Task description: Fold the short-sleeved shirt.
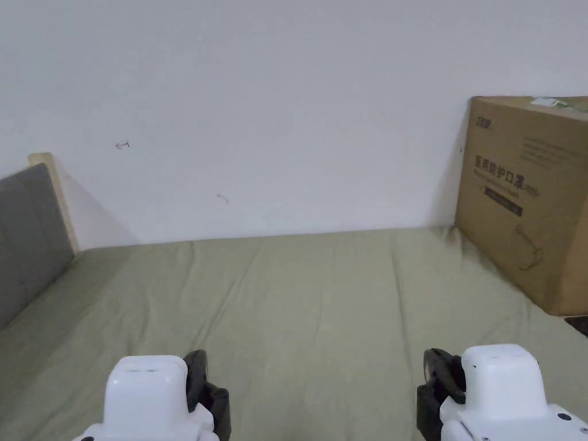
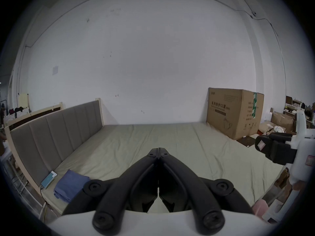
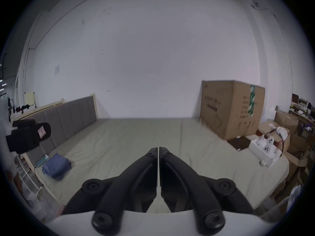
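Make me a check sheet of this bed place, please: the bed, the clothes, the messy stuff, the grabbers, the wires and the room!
Surface: bed with a green sheet, lightly creased, bare in the middle.
Job's things: folded blue cloth lying at the bed's left edge near the headboard; whether it is the shirt cannot be told.
Clutter: cardboard box standing on the bed's far right corner; a phone-like device beside the blue cloth.
Grippers: left hand-held gripper shut, holding nothing; right hand-held gripper shut, holding nothing; both above the near edge.
Cables: a thin wire runs along the wall.
Surroundings: plain white wall; more boxes stacked right of the bed.
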A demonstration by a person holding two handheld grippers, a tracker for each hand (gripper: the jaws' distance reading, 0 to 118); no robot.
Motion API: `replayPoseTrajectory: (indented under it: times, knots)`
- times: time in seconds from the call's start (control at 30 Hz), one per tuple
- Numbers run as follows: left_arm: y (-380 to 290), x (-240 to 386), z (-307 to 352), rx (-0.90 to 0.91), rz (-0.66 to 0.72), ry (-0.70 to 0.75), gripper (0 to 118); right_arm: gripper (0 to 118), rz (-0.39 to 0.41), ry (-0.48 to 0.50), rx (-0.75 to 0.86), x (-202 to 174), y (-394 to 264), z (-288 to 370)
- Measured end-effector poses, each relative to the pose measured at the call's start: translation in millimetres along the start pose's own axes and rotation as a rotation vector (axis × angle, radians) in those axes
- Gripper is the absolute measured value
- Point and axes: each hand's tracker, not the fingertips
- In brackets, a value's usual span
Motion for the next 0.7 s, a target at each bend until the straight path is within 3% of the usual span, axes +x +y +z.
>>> replayPoseTrajectory:
  times: [0.3, 0.57, 0.63, 0.67, 0.7]
  knots:
    - [8, 18, 21, 0.117, -0.044, 0.066, 0, 1, 0.043, -0.044, 0.099, -4, 12, 15]
    - [5, 17, 20, 0.109, -0.038, 0.141, 18, 5, 0.057, -0.051, 0.098, -9, 11, 13]
    - [4, 12, 20, 0.11, -0.007, 0.136, 30, 21, 0.039, -0.051, 0.105, -8, 11, 12]
    - [4, 10, 19, 0.103, 0.012, 0.124, 38, 40, 0.027, -0.048, 0.105, -6, 12, 12]
    - [5, 8, 18, 0.091, 0.025, 0.117, 58, 74, 0.013, -0.044, 0.103, -4, 14, 11]
